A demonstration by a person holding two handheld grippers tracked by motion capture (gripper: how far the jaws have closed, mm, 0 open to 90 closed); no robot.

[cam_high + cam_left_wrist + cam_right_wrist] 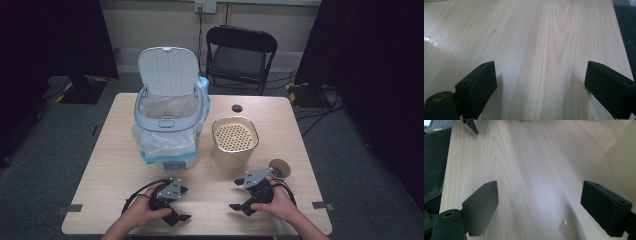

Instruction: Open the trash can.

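Observation:
My left gripper (184, 204) lies low over the wooden table (115, 165) near its front edge, pointing right, held by the person's left hand. In the left gripper view, my left gripper (540, 75) has its jaws wide apart with bare wood between them. My right gripper (236, 195) faces it from the right and points left. In the right gripper view, my right gripper (540, 192) is open over bare table, with nothing between its jaws. A jaw tip of the left gripper (470, 125) shows at the top left of that view.
A white bin (167, 125) with its lid up and a plastic liner stands at the table's middle left. A beige container (235, 142) (624, 157) with a perforated insert stands to the right of it. A brown cardboard roll (280, 168) lies by my right hand. A black folding chair (240, 57) stands behind the table.

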